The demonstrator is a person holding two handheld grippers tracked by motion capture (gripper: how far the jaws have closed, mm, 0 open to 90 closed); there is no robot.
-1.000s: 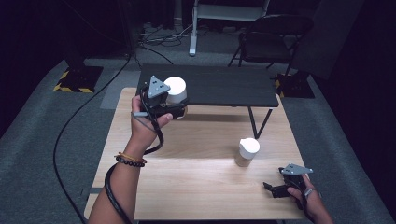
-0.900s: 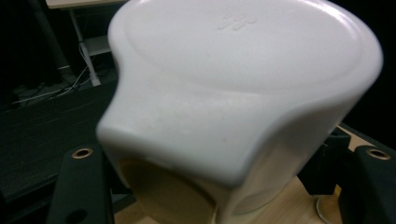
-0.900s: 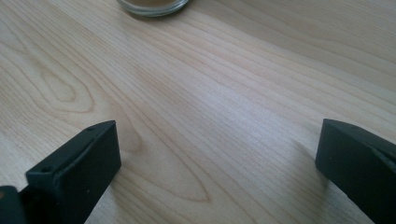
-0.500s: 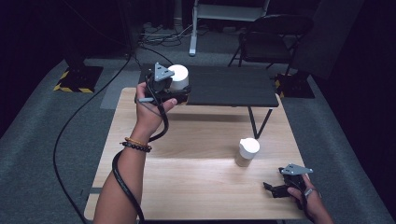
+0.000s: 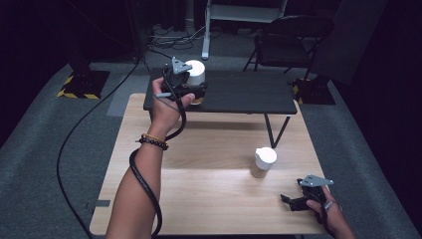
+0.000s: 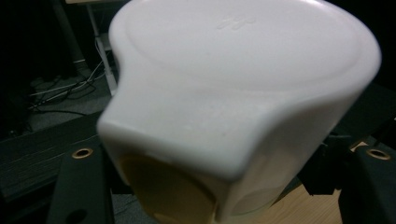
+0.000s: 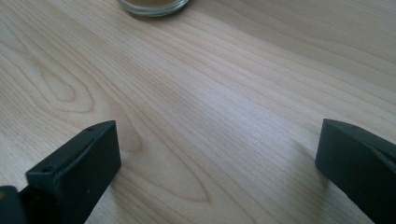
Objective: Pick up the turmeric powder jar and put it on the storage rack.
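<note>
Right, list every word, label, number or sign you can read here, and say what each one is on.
No text can be read.
White jar lid: a small embossed mark near its top edge, too blurred to read.
Second jar on the wooden table: no label visible.
Yellow-and-black hazard stripes on the floor: a marking, no words.

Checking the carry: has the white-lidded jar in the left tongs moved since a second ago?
Yes. The jar, clamped in the left tongs, has travelled away from the person, from the wooden table's far edge to over the black side table.
</note>
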